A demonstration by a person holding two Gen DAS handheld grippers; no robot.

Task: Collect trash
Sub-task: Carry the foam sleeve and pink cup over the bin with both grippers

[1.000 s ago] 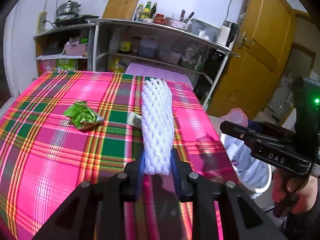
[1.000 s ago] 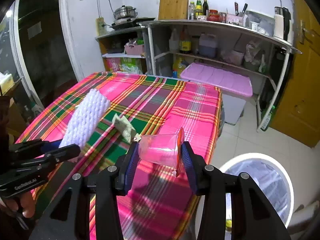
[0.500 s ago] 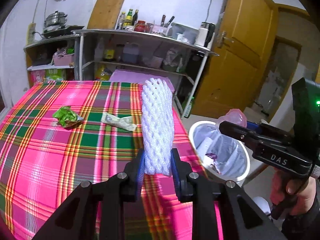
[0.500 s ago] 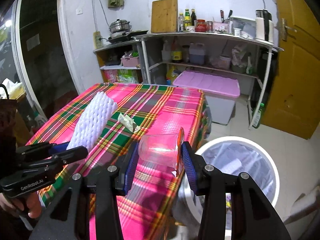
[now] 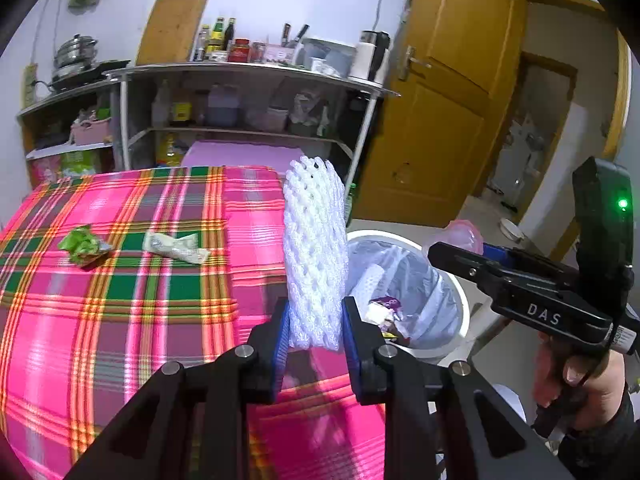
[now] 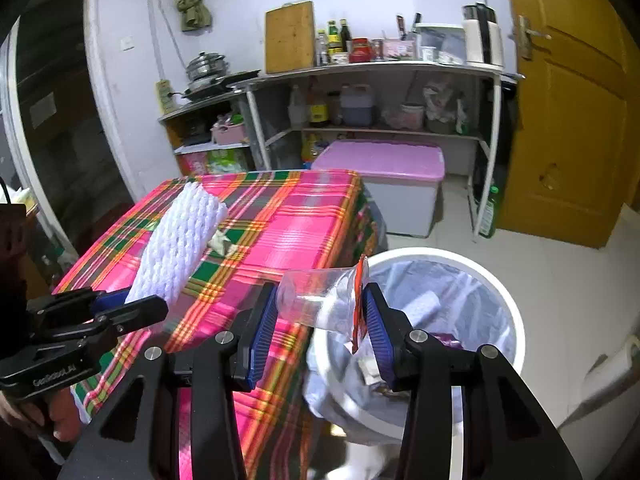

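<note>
My left gripper (image 5: 314, 334) is shut on a white foam net sleeve (image 5: 314, 248), held upright over the table's right edge; the same sleeve (image 6: 178, 246) shows at left in the right wrist view. My right gripper (image 6: 320, 312) is shut on a clear plastic cup (image 6: 320, 300) lying sideways between the pads, over the rim of a white trash bin (image 6: 508, 308) lined with a bag. That bin (image 5: 460, 304) holds some trash. A green wrapper (image 5: 82, 246) and a pale wrapper (image 5: 176, 245) lie on the plaid tablecloth (image 5: 120, 320).
Shelving (image 6: 372, 68) with bottles, pots and a cutting board stands along the far wall. A box with a purple lid (image 6: 384, 160) sits under it. A yellow door (image 6: 576, 112) is at right. The bin stands on the floor against the table's corner.
Both grippers have swung right, off the table toward the bin, each keeping its load. The bin now sits just below the cup and beside the sleeve.
</note>
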